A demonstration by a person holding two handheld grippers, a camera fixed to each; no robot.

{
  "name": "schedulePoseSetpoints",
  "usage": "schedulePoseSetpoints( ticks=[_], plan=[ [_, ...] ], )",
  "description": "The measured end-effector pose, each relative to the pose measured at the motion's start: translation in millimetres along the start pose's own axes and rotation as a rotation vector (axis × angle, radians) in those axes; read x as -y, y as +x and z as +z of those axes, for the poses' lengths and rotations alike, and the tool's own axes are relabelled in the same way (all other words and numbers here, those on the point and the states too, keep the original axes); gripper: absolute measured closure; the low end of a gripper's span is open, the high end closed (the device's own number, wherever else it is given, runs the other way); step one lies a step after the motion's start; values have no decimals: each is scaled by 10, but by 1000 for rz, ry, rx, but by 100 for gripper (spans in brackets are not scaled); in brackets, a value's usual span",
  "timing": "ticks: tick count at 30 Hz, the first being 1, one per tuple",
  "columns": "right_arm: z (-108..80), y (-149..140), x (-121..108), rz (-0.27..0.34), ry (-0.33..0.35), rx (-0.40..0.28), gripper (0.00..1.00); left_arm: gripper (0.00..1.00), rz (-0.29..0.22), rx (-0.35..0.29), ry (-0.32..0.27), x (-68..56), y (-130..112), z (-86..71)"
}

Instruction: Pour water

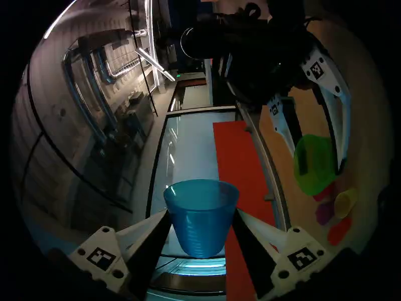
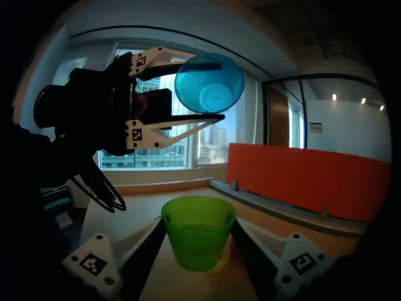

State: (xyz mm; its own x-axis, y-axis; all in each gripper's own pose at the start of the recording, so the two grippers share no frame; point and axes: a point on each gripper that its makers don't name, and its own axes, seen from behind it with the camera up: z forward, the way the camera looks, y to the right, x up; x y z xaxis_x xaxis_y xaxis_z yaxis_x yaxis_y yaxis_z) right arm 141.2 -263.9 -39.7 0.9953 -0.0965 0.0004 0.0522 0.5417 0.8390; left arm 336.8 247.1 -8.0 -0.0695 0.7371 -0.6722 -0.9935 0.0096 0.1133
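Note:
In the left gripper view, a translucent blue cup (image 1: 201, 228) sits between my left gripper's (image 1: 201, 213) fingers, which press on its sides. Farther off, upper right, my right gripper (image 1: 321, 160) holds a green cup (image 1: 315, 165). In the right gripper view the green cup (image 2: 199, 233) stands upright between my right gripper's (image 2: 199, 223) fingers, mouth up. Above it and to the left, a hand holds my left gripper (image 2: 220, 90) with the blue cup (image 2: 209, 83) tipped on its side, base facing this camera. I see no stream of water.
A wooden table (image 2: 150, 205) lies below the green cup. An orange partition (image 2: 311, 175) runs along the right and a large window (image 2: 150, 150) stands behind. Small yellow (image 1: 346, 200), purple (image 1: 325, 213) and red (image 1: 338, 231) cups lie on the table.

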Motion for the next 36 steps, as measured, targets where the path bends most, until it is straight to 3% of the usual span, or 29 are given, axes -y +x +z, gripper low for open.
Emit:
schedulePoseSetpoints(
  ticks=[3,12,25,30,36],
  plan=[
    [2,4,0,0,0,-1,10,19,-41,2,-2,-19,-27,-4],
    [12,15,-14,0,-5,-5,10,19,-241,12,7,-55,-102,-7],
    [-9,44,-38,-1,-14,-18,10,19,-587,-19,-4,-101,-159,-27],
    [-14,55,-29,0,-13,-21,10,19,-749,1,-26,-185,-249,-45],
    [-19,59,-25,-9,-17,-19,10,19,-938,1,-33,-201,-346,-36]
  ],
)
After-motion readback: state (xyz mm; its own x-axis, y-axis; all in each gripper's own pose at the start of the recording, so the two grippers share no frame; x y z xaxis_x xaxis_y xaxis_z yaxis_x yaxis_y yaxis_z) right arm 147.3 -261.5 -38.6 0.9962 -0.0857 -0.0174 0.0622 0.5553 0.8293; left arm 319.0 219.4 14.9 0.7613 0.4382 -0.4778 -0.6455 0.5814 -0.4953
